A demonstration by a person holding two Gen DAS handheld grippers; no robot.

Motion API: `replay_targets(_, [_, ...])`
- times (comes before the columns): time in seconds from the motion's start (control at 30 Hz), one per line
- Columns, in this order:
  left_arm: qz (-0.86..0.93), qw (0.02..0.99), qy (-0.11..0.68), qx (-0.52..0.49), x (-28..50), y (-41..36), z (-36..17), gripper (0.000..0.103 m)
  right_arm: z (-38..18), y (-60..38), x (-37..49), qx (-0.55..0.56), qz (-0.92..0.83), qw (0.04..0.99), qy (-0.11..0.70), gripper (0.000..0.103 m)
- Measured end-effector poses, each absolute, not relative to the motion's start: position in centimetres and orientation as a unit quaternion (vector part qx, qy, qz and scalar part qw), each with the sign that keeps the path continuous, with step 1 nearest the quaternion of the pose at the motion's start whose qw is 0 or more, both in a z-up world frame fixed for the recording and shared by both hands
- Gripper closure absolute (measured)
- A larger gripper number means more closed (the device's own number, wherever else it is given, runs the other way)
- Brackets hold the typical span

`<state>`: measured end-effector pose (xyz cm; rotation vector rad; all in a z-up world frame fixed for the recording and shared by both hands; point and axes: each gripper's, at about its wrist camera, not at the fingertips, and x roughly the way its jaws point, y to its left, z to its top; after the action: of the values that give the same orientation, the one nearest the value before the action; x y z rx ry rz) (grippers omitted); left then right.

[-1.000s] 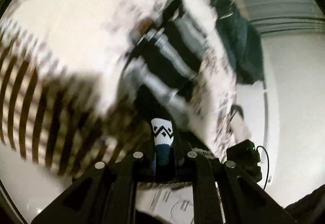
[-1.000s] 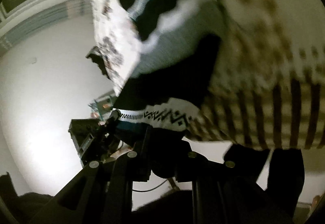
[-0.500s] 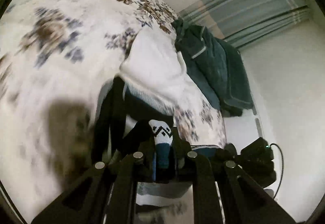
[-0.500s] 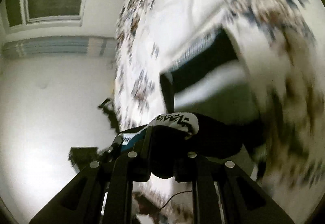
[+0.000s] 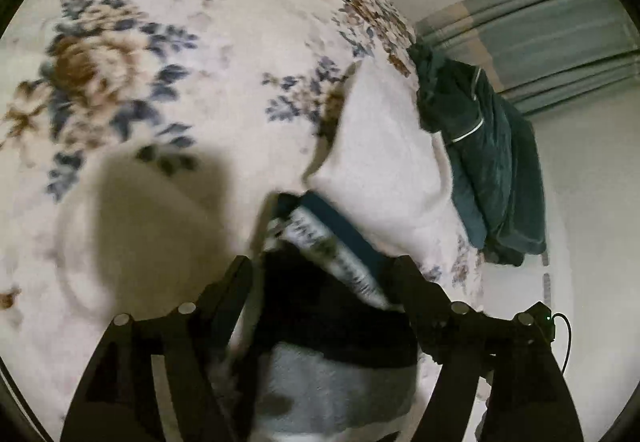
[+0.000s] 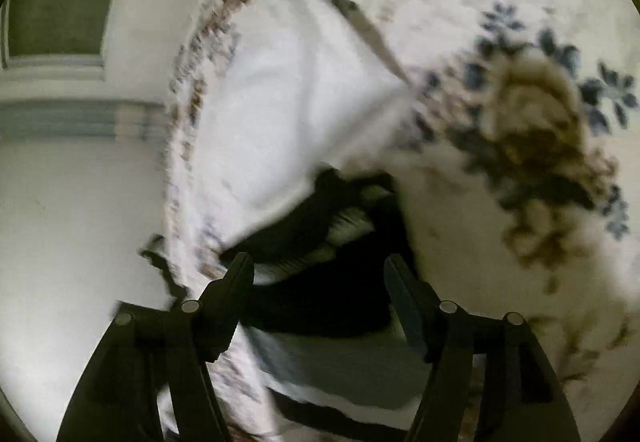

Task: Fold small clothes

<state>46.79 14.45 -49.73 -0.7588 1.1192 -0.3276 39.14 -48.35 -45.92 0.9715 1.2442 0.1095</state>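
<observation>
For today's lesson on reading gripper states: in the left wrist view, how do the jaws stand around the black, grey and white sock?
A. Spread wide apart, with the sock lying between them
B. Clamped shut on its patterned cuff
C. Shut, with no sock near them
A: the left gripper has its jaws spread wide, and the sock lies between them on the floral bedspread.

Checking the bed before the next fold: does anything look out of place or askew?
Nothing looks damaged or spilled. One thing is untidy: a dark green garment hangs crumpled over the far edge of the floral bedspread, unfolded. The striped knit piece lies on the bed between both open grippers, next to a white pillow.
</observation>
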Motion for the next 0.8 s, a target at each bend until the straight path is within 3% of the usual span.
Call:
replay_targets(0.2, [-0.167, 0.769, 0.552, -0.275, 48.2, 12.3, -52.3, 0.032, -48.8, -46.2, 40.6, 0.362, 0.052, 0.722, 0.588, 0.033])
replay_targets(0.33, [-0.175, 0.778, 0.566, -0.208, 52.5, 9.0, -54.1, 0.033, -49.6, -42.2, 45.9, 0.237, 0.096, 0.748, 0.613, 0.035])
replay_targets(0.4, [-0.178, 0.78, 0.564, -0.207, 53.9, 8.3, -54.5, 0.042, -50.9, -40.2, 47.9, 0.173, 0.105, 0.74, 0.642, 0.062])
replay_targets(0.43, [-0.18, 0.775, 0.567, -0.213, 54.7, 8.1, -54.8, 0.059, -51.6, -39.9, 48.6, 0.156, 0.101, 0.738, 0.649, 0.073])
replay_targets(0.47, [-0.174, 0.773, 0.57, -0.216, 55.0, 8.2, -55.1, 0.063, -52.0, -40.2, 49.3, 0.162, 0.093, 0.739, 0.647, 0.083])
replay_targets(0.5, [-0.169, 0.772, 0.568, -0.231, 55.5, 8.5, -55.4, 0.065, -52.4, -41.1, 49.9, 0.194, 0.085, 0.737, 0.641, 0.085])
replay_targets(0.53, [-0.168, 0.772, 0.565, -0.239, 55.6, 8.7, -55.6, 0.074, -52.8, -42.0, 50.3, 0.231, 0.078, 0.731, 0.638, 0.086])
replay_targets(0.7, [-0.171, 0.751, 0.571, -0.284, 55.7, 10.2, -56.0, 0.074, -55.0, -47.1, 50.4, 0.421, 0.059, 0.667, 0.612, 0.085])
replay_targets(0.8, [-0.179, 0.744, 0.577, -0.284, 55.9, 10.0, -55.8, 0.074, -54.6, -48.2, 49.0, 0.439, 0.073, 0.663, 0.602, 0.071])
